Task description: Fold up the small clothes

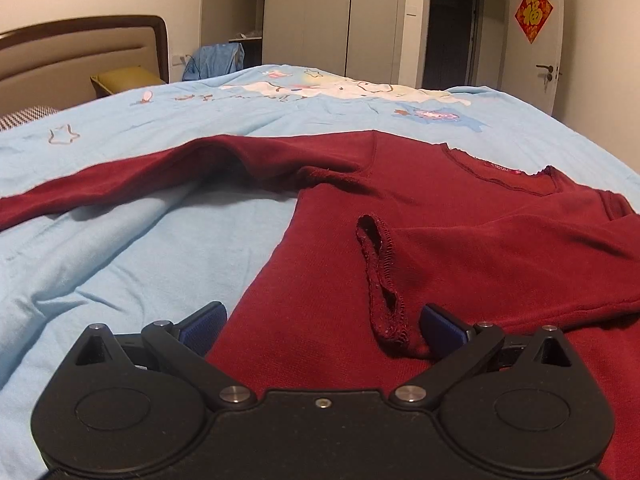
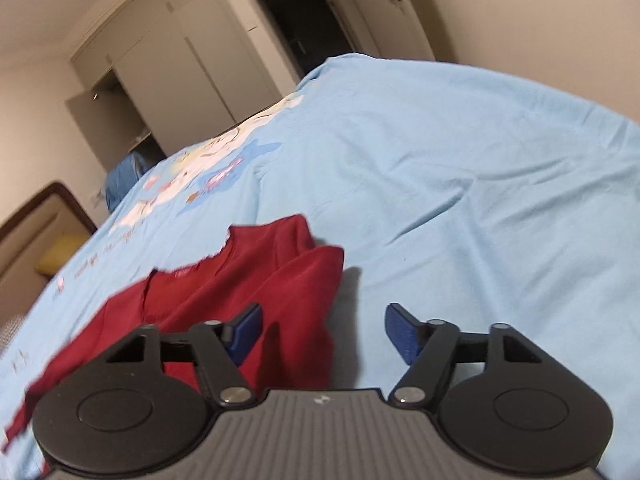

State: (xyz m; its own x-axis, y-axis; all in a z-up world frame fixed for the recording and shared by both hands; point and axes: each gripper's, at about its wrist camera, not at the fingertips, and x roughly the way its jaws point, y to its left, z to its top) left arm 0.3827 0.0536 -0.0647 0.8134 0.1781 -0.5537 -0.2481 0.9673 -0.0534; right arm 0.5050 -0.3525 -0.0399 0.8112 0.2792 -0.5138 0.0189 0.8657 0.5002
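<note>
Both grippers, left gripper (image 1: 322, 322) and right gripper (image 2: 322, 334), gape empty over a limp maroon long-sleeved top (image 1: 460, 240) lying on the blue bedsheet (image 1: 120, 240); probably light, best pinched at the spread sleeve (image 1: 120, 176).

Ahead of the jaws stretched a light blue bedspread (image 1: 120, 240) with cartoon prints. A brown-framed headboard (image 1: 80, 52) stood far left, grey wardrobes (image 1: 308, 16) beyond, and a white door (image 1: 540, 52) bearing a red decoration (image 1: 533, 13) far right.
</note>
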